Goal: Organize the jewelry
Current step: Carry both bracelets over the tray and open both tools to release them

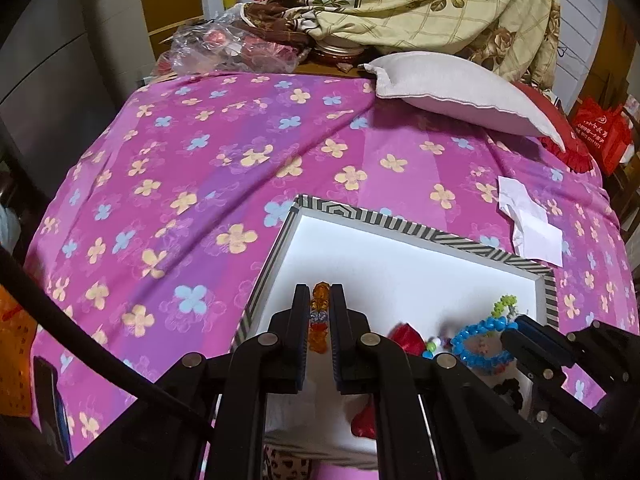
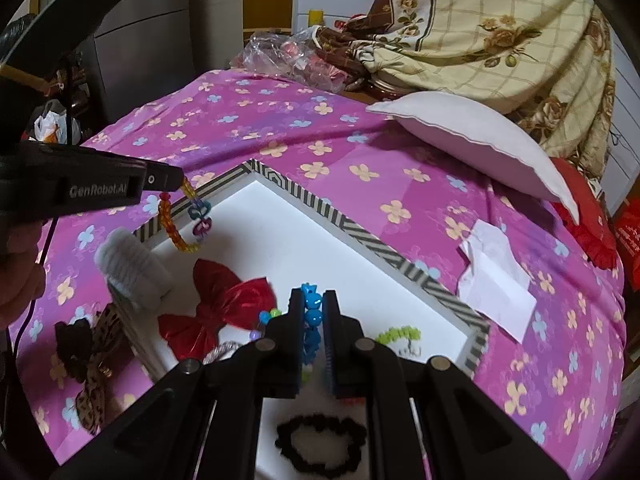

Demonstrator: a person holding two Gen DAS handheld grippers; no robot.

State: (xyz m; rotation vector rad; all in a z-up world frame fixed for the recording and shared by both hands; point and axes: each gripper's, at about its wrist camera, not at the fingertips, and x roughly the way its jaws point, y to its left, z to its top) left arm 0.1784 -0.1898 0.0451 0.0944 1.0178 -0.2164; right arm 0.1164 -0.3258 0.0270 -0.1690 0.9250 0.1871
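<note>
My left tool [image 1: 319, 322] pinches the orange bracelet [image 1: 319, 318], hanging over the tray's [image 1: 404, 228] near-left corner. My right tool [image 2: 312, 320] clamps the blue bracelet [image 2: 311, 312] over the tray's middle, probably just above its floor; both bracelets point away from me.

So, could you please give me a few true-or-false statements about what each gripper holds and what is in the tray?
1. The left gripper is shut on the orange bead bracelet. True.
2. The right gripper is open and empty. False: it is shut on the blue bead bracelet.
3. The red bow lies in the white tray. True.
4. The black scrunchie lies on the pink bedspread. False: it lies in the tray.
</note>
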